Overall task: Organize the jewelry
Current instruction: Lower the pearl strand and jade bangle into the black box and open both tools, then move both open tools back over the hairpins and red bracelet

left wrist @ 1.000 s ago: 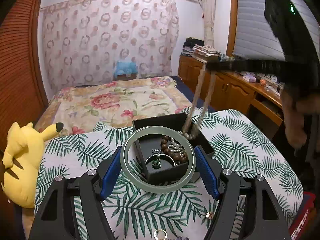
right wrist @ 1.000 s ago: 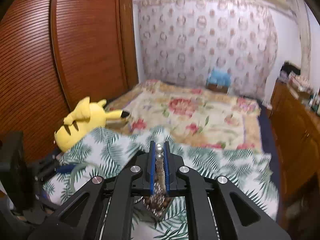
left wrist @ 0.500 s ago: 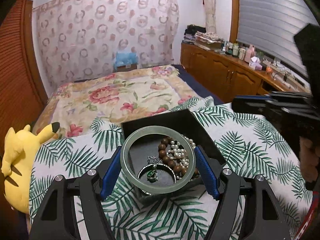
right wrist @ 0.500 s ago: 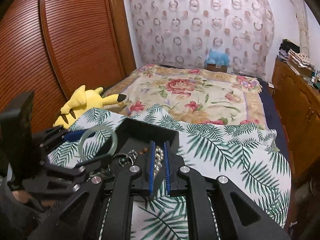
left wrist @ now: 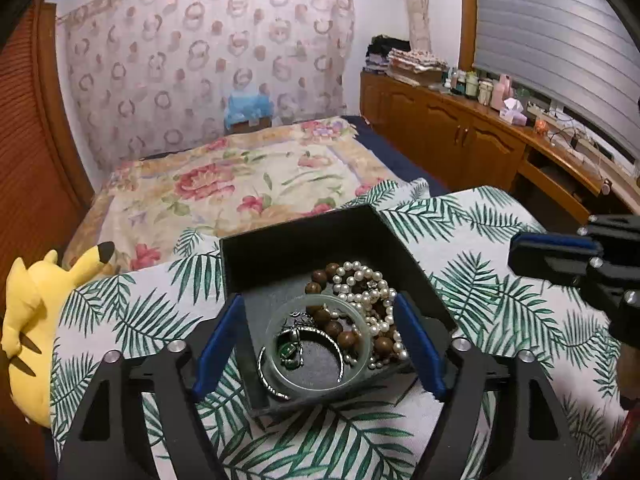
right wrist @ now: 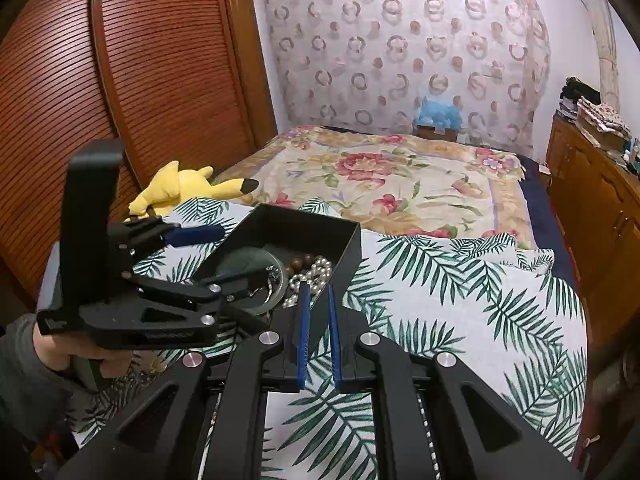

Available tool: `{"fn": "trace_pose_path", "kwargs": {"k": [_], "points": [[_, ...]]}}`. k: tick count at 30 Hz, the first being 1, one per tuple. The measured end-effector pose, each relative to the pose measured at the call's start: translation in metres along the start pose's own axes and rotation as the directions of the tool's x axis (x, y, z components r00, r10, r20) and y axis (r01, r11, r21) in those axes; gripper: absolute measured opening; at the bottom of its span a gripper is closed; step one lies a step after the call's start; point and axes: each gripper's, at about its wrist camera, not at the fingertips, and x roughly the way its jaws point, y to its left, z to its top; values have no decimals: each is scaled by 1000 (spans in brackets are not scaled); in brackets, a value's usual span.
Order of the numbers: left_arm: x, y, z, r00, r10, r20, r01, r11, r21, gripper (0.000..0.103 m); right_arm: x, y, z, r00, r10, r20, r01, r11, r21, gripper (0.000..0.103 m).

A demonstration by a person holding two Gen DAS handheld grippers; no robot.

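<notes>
Left tongs (left wrist: 320, 348) spread wide, straddling the near end of the black box (left wrist: 304, 248) with the blue fingers (left wrist: 218, 346) outside its walls, gripping nothing. Inside the box: pale green bangle (left wrist: 362, 340) lying flat on the grey lining, over a silver bracelet with green pendant (left wrist: 290, 354), touching the brown bead bracelet (left wrist: 346, 338) and the pearl strand (left wrist: 362, 282) heaped on the right side. Right tongs (right wrist: 318, 328) narrowly parted and empty, just short of the box's near corner (pearls just beyond the tips). Box set on the palm-leaf cloth (left wrist: 472, 280) over the bed. Yellow plush toy (left wrist: 28, 320) at the cloth's left edge, floral bedspread (left wrist: 240, 184) behind, wooden cabinets (left wrist: 460, 140) along the right wall, slatted wardrobe door (right wrist: 160, 80) on the left.
</notes>
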Motion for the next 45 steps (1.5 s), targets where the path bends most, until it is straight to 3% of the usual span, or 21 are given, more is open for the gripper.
{"fn": "trace_pose_path", "kwargs": {"k": [6,10,25,31,37,41,45], "points": [[-33,5,-15,1000,-7,28,7,1000,-8,75,-11,14,-18,1000,15,24,-15,1000,-1,11],[-60,12,-34,999,-11,44,12,1000,-25,76,-18,33,-35,999,30,36,-30,999,-13,22],[-130,51,-116,999,17,35,-13,992,-123,80,-27,102,-95,995,96,-3,-96,994,-53,23],[-133,53,-139,1000,-8,17,10,990,-143,80,-26,121,-115,993,107,-47,-110,991,-81,23],[-112,40,-147,998,-62,-26,58,991,-119,80,-25,121,-126,993,94,-68,-99,992,-73,23],[-99,36,-150,992,-110,-56,102,985,-136,69,-24,116,-131,993,93,-76,-98,993,-60,23],[-92,35,-153,990,-123,-70,112,982,-149,66,-24,113,-135,992,99,-82,-104,993,-51,23]]}}
